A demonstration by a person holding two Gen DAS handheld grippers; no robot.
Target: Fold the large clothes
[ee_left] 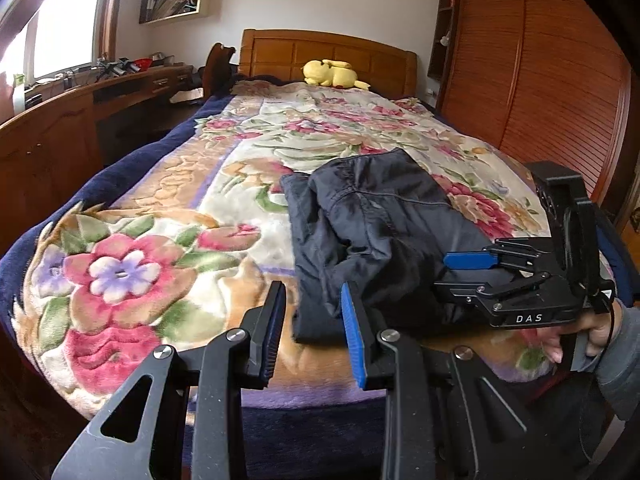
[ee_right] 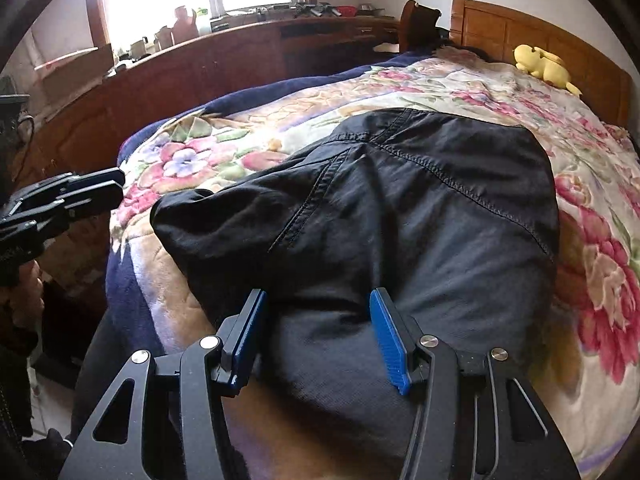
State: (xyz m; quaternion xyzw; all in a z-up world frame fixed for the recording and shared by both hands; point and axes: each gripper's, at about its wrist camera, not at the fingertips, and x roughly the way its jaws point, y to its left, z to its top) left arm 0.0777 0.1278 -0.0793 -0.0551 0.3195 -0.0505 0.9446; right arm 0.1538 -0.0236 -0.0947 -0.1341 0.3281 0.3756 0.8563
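Observation:
A dark, folded pair of trousers (ee_left: 372, 232) (ee_right: 400, 200) lies on the floral blanket (ee_left: 160, 220) (ee_right: 592, 248), near the foot of the bed. My right gripper (ee_right: 318, 328) (ee_left: 464, 274) rests low over the garment's near end. Its blue pads stand apart with a bulge of cloth between them, and I see no pinch. My left gripper (ee_left: 314, 332) (ee_right: 100, 190) hovers off the trousers' left corner. Its jaws are partly apart and hold nothing. A hand in a grey sleeve (ee_left: 560, 340) holds the right gripper's handle.
A yellow plush toy (ee_left: 332, 74) (ee_right: 540, 64) lies by the wooden headboard (ee_left: 320, 50). A long wooden desk (ee_left: 60, 128) (ee_right: 240, 52) runs along the bed's left side under a bright window. A slatted wardrobe (ee_left: 540, 80) stands on the right.

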